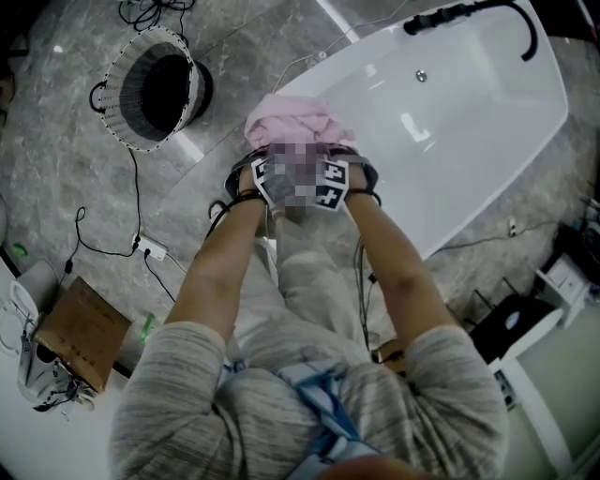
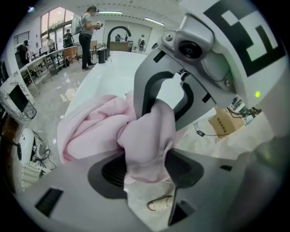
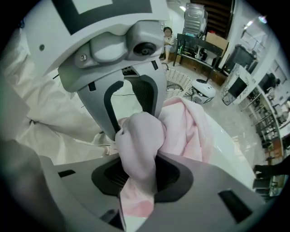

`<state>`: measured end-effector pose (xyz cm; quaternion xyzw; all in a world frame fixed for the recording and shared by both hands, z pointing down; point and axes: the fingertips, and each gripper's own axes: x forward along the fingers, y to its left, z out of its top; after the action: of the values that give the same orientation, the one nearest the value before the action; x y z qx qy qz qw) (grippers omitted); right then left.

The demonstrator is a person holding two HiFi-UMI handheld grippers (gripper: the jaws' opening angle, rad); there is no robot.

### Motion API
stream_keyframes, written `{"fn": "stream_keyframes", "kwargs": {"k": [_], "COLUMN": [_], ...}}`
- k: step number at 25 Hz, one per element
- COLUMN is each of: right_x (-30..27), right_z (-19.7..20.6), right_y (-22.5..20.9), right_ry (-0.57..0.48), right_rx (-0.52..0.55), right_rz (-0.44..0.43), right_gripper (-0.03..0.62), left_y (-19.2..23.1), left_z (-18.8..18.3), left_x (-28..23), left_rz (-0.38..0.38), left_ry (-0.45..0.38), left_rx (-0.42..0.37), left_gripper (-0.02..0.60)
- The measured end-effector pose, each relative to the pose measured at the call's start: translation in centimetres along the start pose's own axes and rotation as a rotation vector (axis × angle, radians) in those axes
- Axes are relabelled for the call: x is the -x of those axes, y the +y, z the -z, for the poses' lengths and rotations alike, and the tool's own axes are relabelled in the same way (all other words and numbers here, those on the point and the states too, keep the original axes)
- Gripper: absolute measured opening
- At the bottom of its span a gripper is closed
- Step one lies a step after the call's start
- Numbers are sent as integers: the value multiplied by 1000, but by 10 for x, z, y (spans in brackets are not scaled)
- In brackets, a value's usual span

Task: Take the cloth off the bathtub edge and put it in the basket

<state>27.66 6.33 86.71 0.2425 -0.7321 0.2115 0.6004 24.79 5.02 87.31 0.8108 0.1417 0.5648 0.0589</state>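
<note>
A pink cloth (image 1: 295,124) lies bunched on the near rim of the white bathtub (image 1: 487,141). Both grippers meet over it, side by side, pointing steeply down. My left gripper (image 2: 147,156) is shut on a fold of the pink cloth (image 2: 145,136), which fills the gap between its jaws. My right gripper (image 3: 138,174) is shut on another bunched fold of the cloth (image 3: 140,145). In the head view the left gripper (image 1: 267,178) and right gripper (image 1: 330,180) show mostly as marker cubes. The wire basket (image 1: 155,89) with a dark liner stands on the floor to the far left.
Cables (image 1: 103,246) and a power strip (image 1: 150,248) trail over the grey marble floor left of me. A cardboard box (image 1: 80,330) sits at the lower left. A black tap (image 1: 469,14) arches over the tub's far end. People stand in the background of the left gripper view.
</note>
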Motion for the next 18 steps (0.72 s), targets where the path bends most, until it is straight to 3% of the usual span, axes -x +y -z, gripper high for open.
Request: {"fn": "stream_keyframes", "kwargs": {"k": [5,12,18], "right_x": [13,52,98], "right_z": [8,1,-22], "right_y": [19,40,31], "right_ry": [17,-20,-103], "right_rx": [-31,-115,-195], "right_rz": [-16,-22,64], "right_gripper": [133,126,121], "left_y": [-21,-47,-47], "left_z": [-1,-6,-18], "left_x": [11,46,96], "left_rz": [33,53,7], "left_ry": [-5,-57,-153], "left_rx": [-16,-24,1], "left_gripper": [208,175,160]}}
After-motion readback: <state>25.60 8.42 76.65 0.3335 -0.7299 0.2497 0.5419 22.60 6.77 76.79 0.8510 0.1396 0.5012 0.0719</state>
